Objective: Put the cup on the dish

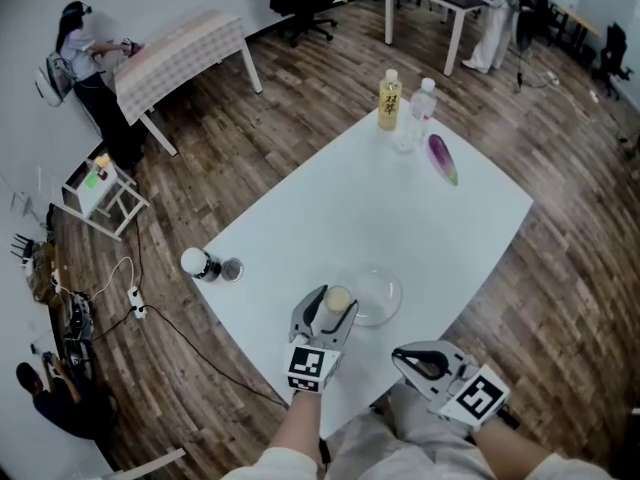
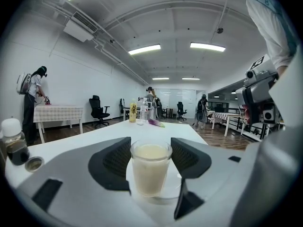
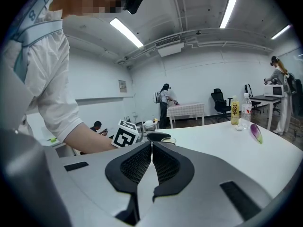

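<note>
A clear glass cup full of a pale milky drink sits between the pads of my left gripper, which press on both its sides. In the head view the cup and my left gripper are at the left rim of a clear glass dish near the white table's front edge. In the left gripper view the dish shows just behind and under the cup. My right gripper is low at the right, off the table's front corner, jaws shut with nothing between them.
At the table's far end stand a yellow tea bottle and a water bottle, with a purple eggplant beside them. A dark jar with a white cap and a small round lid sit at the left edge of the table.
</note>
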The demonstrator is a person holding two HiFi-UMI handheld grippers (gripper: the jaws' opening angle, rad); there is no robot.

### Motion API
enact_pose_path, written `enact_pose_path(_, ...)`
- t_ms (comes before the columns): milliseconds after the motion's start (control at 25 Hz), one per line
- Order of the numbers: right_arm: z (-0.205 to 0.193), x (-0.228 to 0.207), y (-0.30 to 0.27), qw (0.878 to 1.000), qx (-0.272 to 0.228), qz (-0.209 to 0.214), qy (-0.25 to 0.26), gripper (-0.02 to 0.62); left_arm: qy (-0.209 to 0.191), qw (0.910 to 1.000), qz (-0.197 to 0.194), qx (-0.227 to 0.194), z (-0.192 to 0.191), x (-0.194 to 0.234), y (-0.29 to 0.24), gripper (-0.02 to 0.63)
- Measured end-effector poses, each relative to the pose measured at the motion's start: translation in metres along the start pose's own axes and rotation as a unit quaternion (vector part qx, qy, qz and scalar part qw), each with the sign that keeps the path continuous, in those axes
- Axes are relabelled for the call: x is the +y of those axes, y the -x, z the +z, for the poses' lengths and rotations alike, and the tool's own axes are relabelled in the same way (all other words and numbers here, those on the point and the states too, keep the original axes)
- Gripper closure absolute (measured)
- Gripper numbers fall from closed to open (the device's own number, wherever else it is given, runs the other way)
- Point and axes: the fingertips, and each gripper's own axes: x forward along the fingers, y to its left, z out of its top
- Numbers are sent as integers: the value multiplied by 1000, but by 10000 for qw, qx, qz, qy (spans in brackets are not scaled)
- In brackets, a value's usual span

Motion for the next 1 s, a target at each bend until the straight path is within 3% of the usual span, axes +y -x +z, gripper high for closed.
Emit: enact_pose_path(1000,-9,-39,21,9992,263,-296,-94,561,21,9973,-713,147,-11,-39,-64,347)
